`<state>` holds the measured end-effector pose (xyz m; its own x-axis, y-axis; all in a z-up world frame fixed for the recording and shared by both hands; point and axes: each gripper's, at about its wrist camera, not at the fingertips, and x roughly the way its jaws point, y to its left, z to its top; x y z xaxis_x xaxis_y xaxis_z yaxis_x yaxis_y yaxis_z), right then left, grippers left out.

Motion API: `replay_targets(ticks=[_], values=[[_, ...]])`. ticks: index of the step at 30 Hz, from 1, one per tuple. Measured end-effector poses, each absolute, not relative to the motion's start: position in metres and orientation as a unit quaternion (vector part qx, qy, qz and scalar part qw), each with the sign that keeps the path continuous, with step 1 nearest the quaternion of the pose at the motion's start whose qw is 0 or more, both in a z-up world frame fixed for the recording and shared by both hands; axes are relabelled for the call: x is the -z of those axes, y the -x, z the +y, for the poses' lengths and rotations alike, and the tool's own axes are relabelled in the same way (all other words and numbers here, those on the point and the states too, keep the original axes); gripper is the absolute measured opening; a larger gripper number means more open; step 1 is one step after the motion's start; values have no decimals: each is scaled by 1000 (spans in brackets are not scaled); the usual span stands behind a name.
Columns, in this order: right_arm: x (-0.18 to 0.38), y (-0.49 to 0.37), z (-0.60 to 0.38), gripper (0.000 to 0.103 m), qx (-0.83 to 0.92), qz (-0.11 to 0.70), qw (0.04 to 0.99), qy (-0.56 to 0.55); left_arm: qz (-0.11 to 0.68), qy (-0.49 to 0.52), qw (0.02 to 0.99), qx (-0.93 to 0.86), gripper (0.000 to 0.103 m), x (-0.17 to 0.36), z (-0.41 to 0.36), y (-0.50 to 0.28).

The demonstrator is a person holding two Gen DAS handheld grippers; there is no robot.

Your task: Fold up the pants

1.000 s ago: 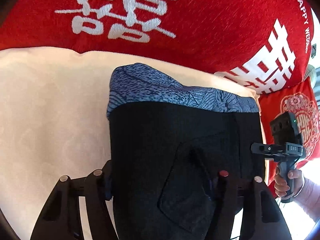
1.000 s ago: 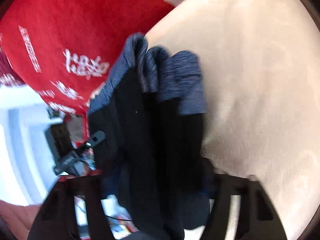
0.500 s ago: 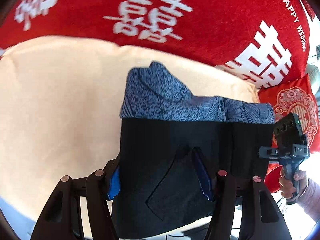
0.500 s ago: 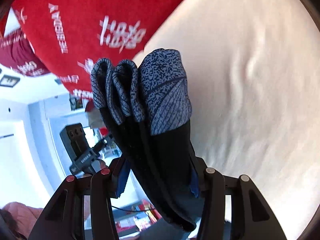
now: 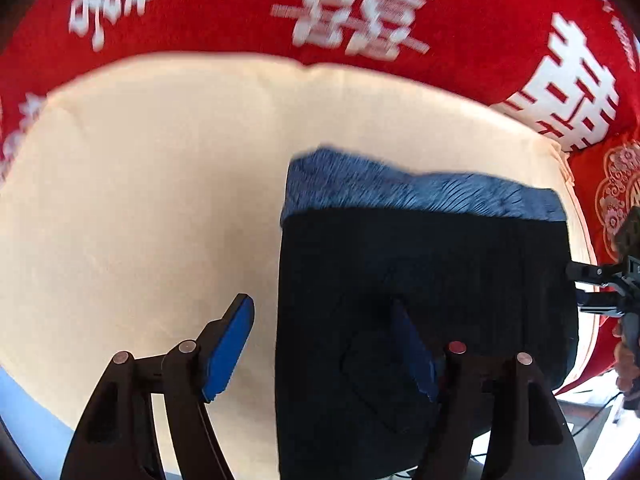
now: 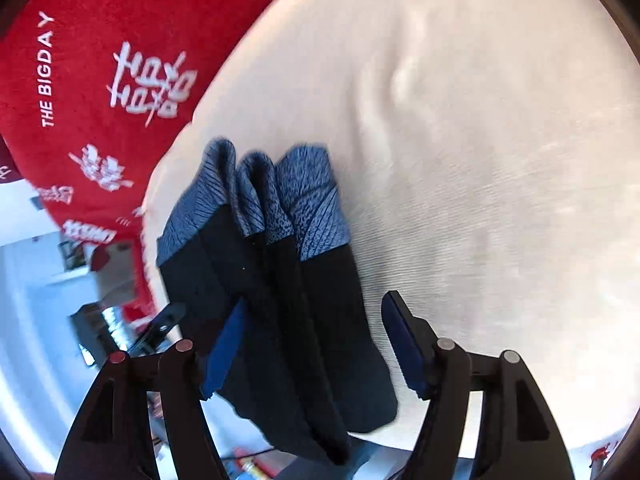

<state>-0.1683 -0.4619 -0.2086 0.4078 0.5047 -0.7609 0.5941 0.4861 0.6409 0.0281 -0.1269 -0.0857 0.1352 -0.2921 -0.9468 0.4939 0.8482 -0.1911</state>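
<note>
The folded black pants (image 5: 424, 288) with a blue patterned waistband lie on the cream cushion (image 5: 140, 200) near its right end. My left gripper (image 5: 324, 344) is open; its right finger rests over the pants, its left finger is beside them on the cushion. In the right wrist view the pants (image 6: 288, 280) show as a stack of folds at the cushion's edge. My right gripper (image 6: 316, 340) is open with its jaws to either side of the stack. The right gripper (image 5: 600, 288) also shows at the far right of the left wrist view.
A red blanket (image 5: 240, 12) with white characters lies beyond the cushion; it also shows in the right wrist view (image 6: 100, 72). A red patterned pillow (image 5: 612, 192) sits at the right. Floor and room clutter (image 6: 72, 288) lie past the cushion's edge.
Both grippers were shut on the pants and held them up; now both have opened and the folded pants rest on the cushion. The left gripper has shifted left.
</note>
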Motion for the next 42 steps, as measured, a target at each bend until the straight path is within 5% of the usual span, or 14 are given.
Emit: replay_targets(ticks=[4, 6, 17, 19, 22, 35, 38, 42], values=[[174, 184, -458, 68, 55, 526, 700, -480, 583, -103, 755, 281, 75, 60, -132, -18], [162, 185, -446, 46, 48, 528, 716, -454, 585, -119, 750, 285, 90, 59, -136, -9], [175, 185, -390, 46, 57, 570, 717, -396, 599, -198, 727, 271, 91, 81, -154, 38], [173, 195, -392, 50, 76, 574, 707, -406, 597, -211, 725, 270, 92, 75, -153, 45], [169, 206, -389, 75, 115, 589, 691, -404, 594, -228, 724, 267, 103, 64, -151, 53], [106, 242, -357, 87, 166, 573, 687, -415, 554, -255, 721, 329, 103, -11, -150, 84], [91, 239, -345, 102, 159, 578, 693, -401, 550, -258, 717, 343, 103, -27, -149, 85], [73, 232, -326, 103, 159, 595, 697, -366, 546, -271, 717, 337, 103, -42, -147, 83]])
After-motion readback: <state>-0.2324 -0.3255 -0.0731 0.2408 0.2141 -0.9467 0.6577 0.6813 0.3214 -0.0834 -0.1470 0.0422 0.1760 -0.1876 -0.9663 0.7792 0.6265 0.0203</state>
